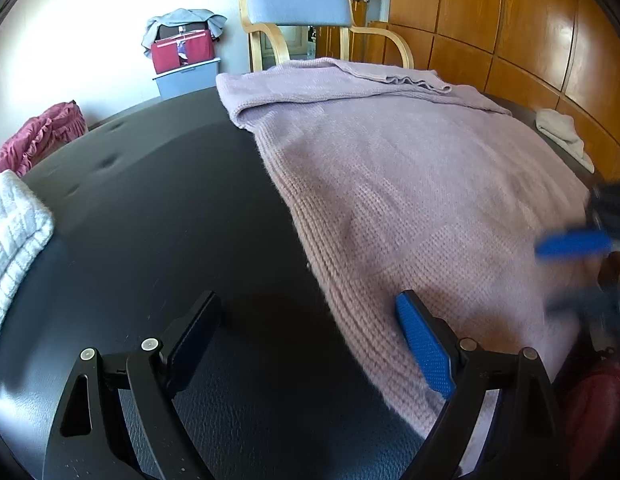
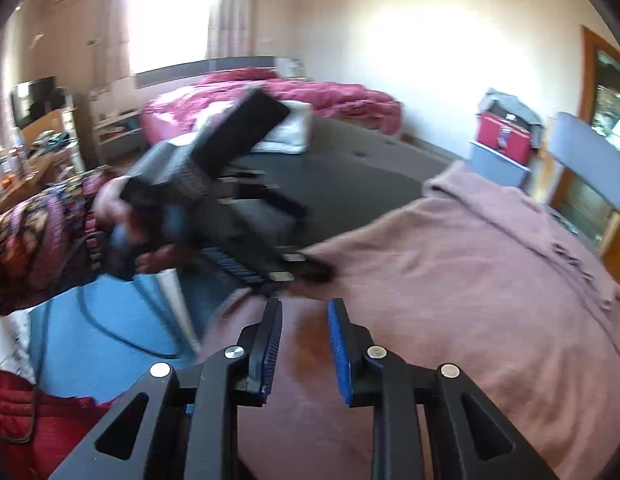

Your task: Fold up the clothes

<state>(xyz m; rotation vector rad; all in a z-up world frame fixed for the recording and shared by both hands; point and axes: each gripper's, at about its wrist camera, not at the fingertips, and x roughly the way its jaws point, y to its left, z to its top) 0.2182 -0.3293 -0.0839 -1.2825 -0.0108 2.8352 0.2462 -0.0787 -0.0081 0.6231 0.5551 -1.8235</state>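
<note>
A mauve knitted sweater (image 1: 410, 184) lies spread on the black table (image 1: 170, 200), with a folded part at its far end. My left gripper (image 1: 306, 320) is wide open over the sweater's near left edge, holding nothing. My right gripper (image 2: 304, 320) hovers over the sweater (image 2: 470, 300) near its edge, fingers partly open with nothing between them. It shows blurred at the right edge of the left wrist view (image 1: 574, 244). The left gripper shows blurred in the right wrist view (image 2: 310, 268), at the sweater's edge.
A folded white knit (image 1: 14, 236) lies on the table's left side. A small pale cloth (image 1: 566, 136) lies at the far right. A chair (image 1: 302, 12) stands behind the table, with a grey bin (image 1: 188, 76) of clothes by the wall. A bed (image 2: 270, 100) with a pink cover lies beyond.
</note>
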